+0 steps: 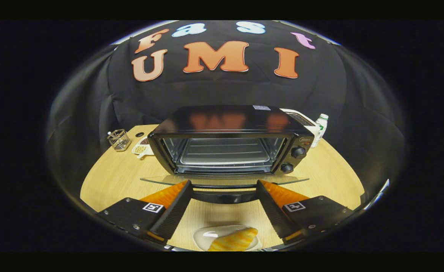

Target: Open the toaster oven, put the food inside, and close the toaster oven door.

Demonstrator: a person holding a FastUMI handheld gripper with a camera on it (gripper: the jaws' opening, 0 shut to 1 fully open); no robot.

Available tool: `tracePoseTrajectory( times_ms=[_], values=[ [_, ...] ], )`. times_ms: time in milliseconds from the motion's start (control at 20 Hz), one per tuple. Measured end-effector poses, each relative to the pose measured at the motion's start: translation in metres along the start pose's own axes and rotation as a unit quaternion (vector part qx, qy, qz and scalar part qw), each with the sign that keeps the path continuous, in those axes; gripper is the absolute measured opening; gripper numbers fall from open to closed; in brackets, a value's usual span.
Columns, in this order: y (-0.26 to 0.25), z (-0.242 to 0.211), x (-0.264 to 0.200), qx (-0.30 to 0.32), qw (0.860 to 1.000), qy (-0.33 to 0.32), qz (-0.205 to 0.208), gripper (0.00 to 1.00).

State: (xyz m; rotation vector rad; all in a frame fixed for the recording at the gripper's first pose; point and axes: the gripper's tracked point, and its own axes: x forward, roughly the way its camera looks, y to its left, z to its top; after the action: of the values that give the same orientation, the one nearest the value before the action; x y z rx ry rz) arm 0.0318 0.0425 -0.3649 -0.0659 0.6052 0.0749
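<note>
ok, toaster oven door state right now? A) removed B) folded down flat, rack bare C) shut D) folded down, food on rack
B: the glass door of the toaster oven lies open and flat, the rack is bare, and the croissant sits on its plate between the open gripper's fingers.

A black cloth wall (222, 90) hangs in soft folds behind and around the far side of the scene. In front of it stands a light wooden table (108, 177) with a rounded edge. At its far left sits a small wire basket (118, 139); at its far right stands a white bottle (321, 126). The light is even and dim.
</note>
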Motion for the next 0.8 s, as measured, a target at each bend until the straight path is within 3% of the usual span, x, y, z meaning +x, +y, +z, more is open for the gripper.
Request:
tracePoseTrajectory(
  times_ms=[800],
  values=[
    [-0.007,-0.099,0.004,0.005,0.997,0.083,0.001,1.0]
  ],
)
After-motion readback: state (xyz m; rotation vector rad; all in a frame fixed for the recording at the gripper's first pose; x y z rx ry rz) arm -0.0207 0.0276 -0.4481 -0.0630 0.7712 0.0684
